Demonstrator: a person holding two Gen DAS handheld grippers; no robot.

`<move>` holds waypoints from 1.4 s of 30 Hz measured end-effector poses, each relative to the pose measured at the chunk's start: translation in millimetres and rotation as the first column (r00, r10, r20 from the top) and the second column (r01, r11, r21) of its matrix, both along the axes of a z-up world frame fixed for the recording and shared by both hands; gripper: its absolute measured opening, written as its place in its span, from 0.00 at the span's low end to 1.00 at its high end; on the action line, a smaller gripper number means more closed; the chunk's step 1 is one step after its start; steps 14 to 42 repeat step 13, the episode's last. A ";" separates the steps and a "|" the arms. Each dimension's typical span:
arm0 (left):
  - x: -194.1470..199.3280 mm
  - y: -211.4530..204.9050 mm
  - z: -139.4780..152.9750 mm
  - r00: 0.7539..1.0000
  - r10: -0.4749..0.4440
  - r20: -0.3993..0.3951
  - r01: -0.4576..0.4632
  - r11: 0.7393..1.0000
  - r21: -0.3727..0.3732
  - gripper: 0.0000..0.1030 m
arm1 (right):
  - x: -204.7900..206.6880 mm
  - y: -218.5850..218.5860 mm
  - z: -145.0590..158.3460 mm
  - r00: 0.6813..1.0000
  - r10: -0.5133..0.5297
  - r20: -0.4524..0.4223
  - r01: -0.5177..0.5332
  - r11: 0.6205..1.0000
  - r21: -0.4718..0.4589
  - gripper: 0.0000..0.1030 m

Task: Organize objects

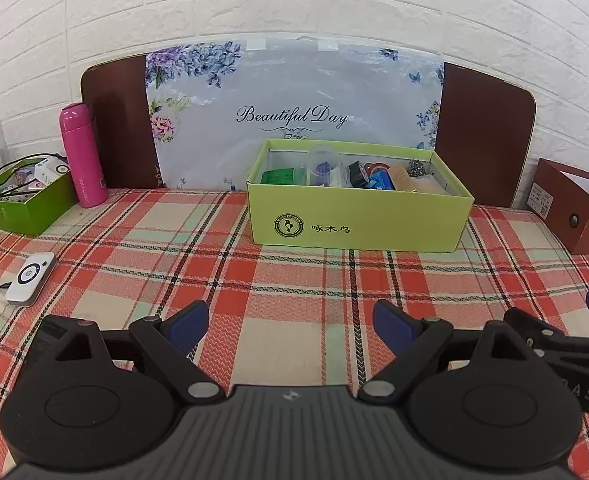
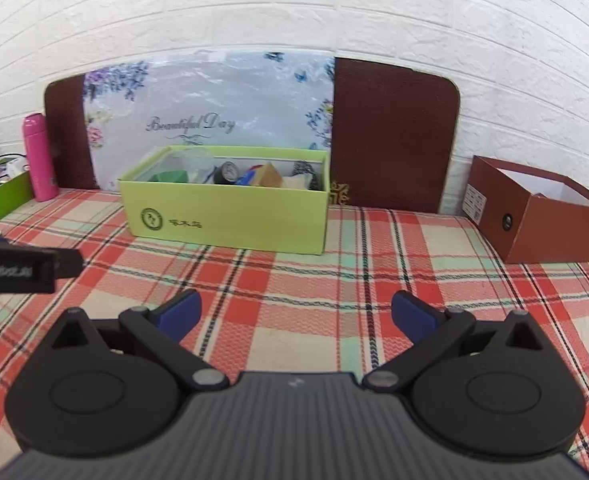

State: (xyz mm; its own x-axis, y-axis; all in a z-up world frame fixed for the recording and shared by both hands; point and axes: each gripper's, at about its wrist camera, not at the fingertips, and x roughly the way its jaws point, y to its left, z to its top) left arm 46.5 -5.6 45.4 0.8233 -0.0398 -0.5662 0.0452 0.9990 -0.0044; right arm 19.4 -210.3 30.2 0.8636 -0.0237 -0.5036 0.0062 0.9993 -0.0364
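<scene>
A light green cardboard box point(image 1: 358, 220) stands on the plaid tablecloth ahead of me, holding several small objects: a clear plastic cup point(image 1: 324, 168), a black tape roll point(image 1: 357, 174), a blue packet and a wooden block. It also shows in the right wrist view point(image 2: 230, 220). My left gripper point(image 1: 290, 326) is open and empty, low over the cloth in front of the box. My right gripper point(image 2: 296, 314) is open and empty, beside the left one. A brown open box point(image 2: 542, 216) stands at the right.
A pink bottle point(image 1: 82, 156) stands at the back left beside a dark green box point(image 1: 26, 204) of cables and small items. A white device point(image 1: 30, 278) with a cable lies at the left. A floral board point(image 1: 294, 112) leans on the brick wall.
</scene>
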 end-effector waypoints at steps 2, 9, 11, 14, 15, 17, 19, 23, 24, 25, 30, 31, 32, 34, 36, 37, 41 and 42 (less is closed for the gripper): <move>2.1 1.9 -3.0 1.000 0.007 -0.010 -0.007 1.000 0.000 0.89 | 3.9 -1.3 -2.6 1.000 -0.019 -0.010 0.019 1.000 0.002 1.00; 7.1 3.4 -11.6 1.000 0.004 -0.029 -0.004 1.000 0.003 0.89 | 11.6 0.1 -12.7 0.999 -0.022 -0.038 0.022 1.000 0.002 1.00; 6.6 3.4 -12.3 1.000 -0.003 -0.017 0.003 1.000 -0.002 0.89 | 13.4 1.0 -14.4 0.999 -0.021 -0.043 0.021 1.000 0.001 1.00; 7.3 2.6 -12.8 1.000 -0.006 -0.022 0.006 1.000 -0.005 0.89 | 15.0 1.9 -15.8 0.999 -0.020 -0.047 0.020 1.000 -0.001 1.00; 7.3 2.6 -12.8 1.000 -0.006 -0.022 0.006 1.000 -0.005 0.89 | 15.0 1.9 -15.8 0.999 -0.020 -0.047 0.020 1.000 -0.001 1.00; 7.3 2.6 -12.8 1.000 -0.006 -0.022 0.006 1.000 -0.005 0.89 | 15.0 1.9 -15.8 0.999 -0.020 -0.047 0.020 1.000 -0.001 1.00; 7.3 2.6 -12.8 1.000 -0.006 -0.022 0.006 1.000 -0.005 0.89 | 15.0 1.9 -15.8 0.999 -0.020 -0.047 0.020 1.000 -0.001 1.00; 7.3 2.6 -12.8 1.000 -0.006 -0.022 0.006 1.000 -0.005 0.89 | 15.0 1.9 -15.8 0.999 -0.020 -0.047 0.020 1.000 -0.001 1.00; 7.3 2.6 -12.8 1.000 -0.006 -0.022 0.006 1.000 -0.005 0.89 | 15.0 1.9 -15.8 0.999 -0.020 -0.047 0.020 1.000 -0.001 1.00; 7.3 2.6 -12.8 1.000 -0.006 -0.022 0.006 1.000 -0.005 0.89 | 15.0 1.9 -15.8 0.999 -0.020 -0.047 0.020 1.000 -0.001 1.00; 7.3 2.6 -12.8 1.000 -0.006 -0.022 0.006 1.000 -0.005 0.89 | 15.0 1.9 -15.8 0.999 -0.020 -0.047 0.020 1.000 -0.001 1.00; 7.3 2.6 -12.8 1.000 -0.006 -0.022 0.006 1.000 -0.005 0.89 | 15.0 1.9 -15.8 0.999 -0.020 -0.047 0.020 1.000 -0.001 1.00; 7.3 2.6 -12.8 1.000 -0.006 -0.022 0.006 1.000 -0.005 0.89 | 15.0 1.9 -15.8 0.999 -0.020 -0.047 0.020 1.000 -0.001 1.00; 7.3 2.6 -12.8 1.000 -0.006 -0.022 0.006 1.000 -0.005 0.89 | 15.0 1.9 -15.8 0.999 -0.020 -0.047 0.020 1.000 -0.001 1.00; 7.3 2.6 -12.8 1.000 -0.006 -0.022 0.006 1.000 -0.005 0.89 | 15.0 1.9 -15.8 0.999 -0.020 -0.047 0.020 1.000 -0.001 1.00; 7.3 2.6 -12.8 1.000 -0.006 -0.022 0.006 1.000 -0.005 0.89 | 15.0 1.9 -15.8 0.999 -0.020 -0.047 0.020 1.000 -0.001 1.00; 7.3 2.6 -12.8 1.000 -0.006 -0.022 0.006 1.000 -0.005 0.89 | 15.0 1.9 -15.8 0.999 -0.020 -0.047 0.020 1.000 -0.001 1.00; 7.3 2.6 -12.8 1.000 -0.006 -0.022 0.006 1.000 -0.005 0.89 | 15.0 1.9 -15.8 0.999 -0.020 -0.047 0.020 1.000 -0.001 1.00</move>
